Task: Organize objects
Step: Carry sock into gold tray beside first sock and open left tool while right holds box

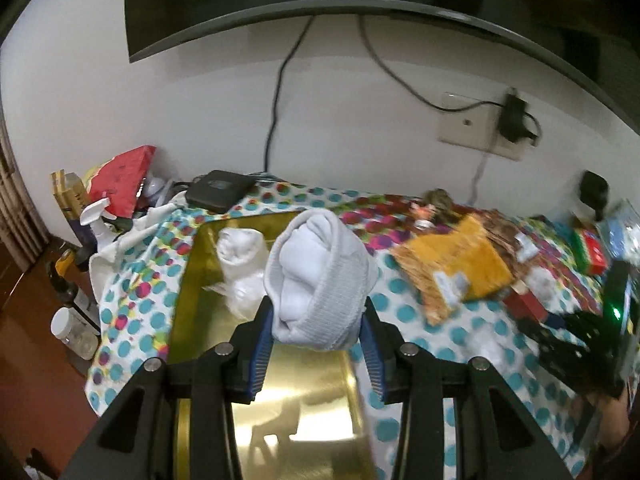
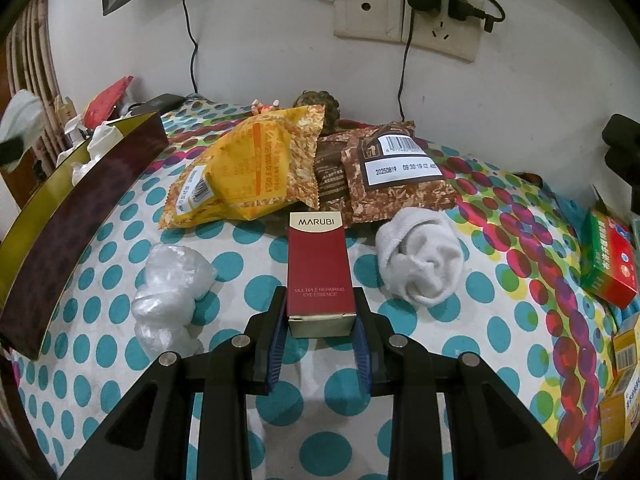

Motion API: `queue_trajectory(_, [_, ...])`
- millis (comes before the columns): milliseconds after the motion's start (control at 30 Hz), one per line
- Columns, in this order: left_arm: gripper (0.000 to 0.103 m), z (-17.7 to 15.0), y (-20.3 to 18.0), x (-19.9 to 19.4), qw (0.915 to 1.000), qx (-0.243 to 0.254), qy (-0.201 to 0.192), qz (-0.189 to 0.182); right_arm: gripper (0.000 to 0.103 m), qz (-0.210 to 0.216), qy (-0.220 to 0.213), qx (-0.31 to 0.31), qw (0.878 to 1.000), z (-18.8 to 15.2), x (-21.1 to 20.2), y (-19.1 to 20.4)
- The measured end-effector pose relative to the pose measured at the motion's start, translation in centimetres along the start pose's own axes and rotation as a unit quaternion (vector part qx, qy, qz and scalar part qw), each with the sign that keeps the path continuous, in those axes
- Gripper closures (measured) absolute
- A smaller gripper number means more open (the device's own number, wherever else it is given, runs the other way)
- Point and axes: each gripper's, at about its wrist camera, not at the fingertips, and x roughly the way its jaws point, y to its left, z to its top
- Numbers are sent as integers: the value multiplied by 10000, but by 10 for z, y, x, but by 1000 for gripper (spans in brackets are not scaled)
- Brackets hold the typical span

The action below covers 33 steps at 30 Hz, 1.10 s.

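Observation:
My left gripper (image 1: 316,320) is shut on a rolled white sock (image 1: 320,276) and holds it above a gold-lined box (image 1: 316,396). A white plastic bundle (image 1: 240,264) lies inside the box. My right gripper (image 2: 320,312) has its fingers on both sides of a red MARUBI carton (image 2: 320,272) that lies on the dotted cloth. Another rolled white sock (image 2: 420,256) lies to its right. A crumpled clear plastic bag (image 2: 168,292) lies to its left. The box shows at the left of the right wrist view (image 2: 60,232).
A yellow snack bag (image 2: 248,164) and a brown snack bag (image 2: 384,168) lie behind the carton. A green and red box (image 2: 608,260) and yellow boxes (image 2: 624,360) sit at the right. A spray bottle (image 1: 96,220), jars and a red packet (image 1: 124,180) crowd the left. Cables hang from the wall socket (image 2: 408,16).

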Motion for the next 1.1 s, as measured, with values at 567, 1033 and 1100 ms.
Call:
queue_trajectory(567, [62, 54, 37, 132, 9910, -170, 1327, 68, 75, -45, 86, 83, 9999, -1, 2, -2])
queue_trajectory(1033, [60, 46, 35, 179, 9825, -91, 1843, 237, 75, -73, 102, 144, 9998, 0, 2, -4])
queue_trajectory(1100, [60, 45, 35, 181, 9821, -94, 1864, 266, 75, -75, 107, 151, 9998, -1, 1, -4])
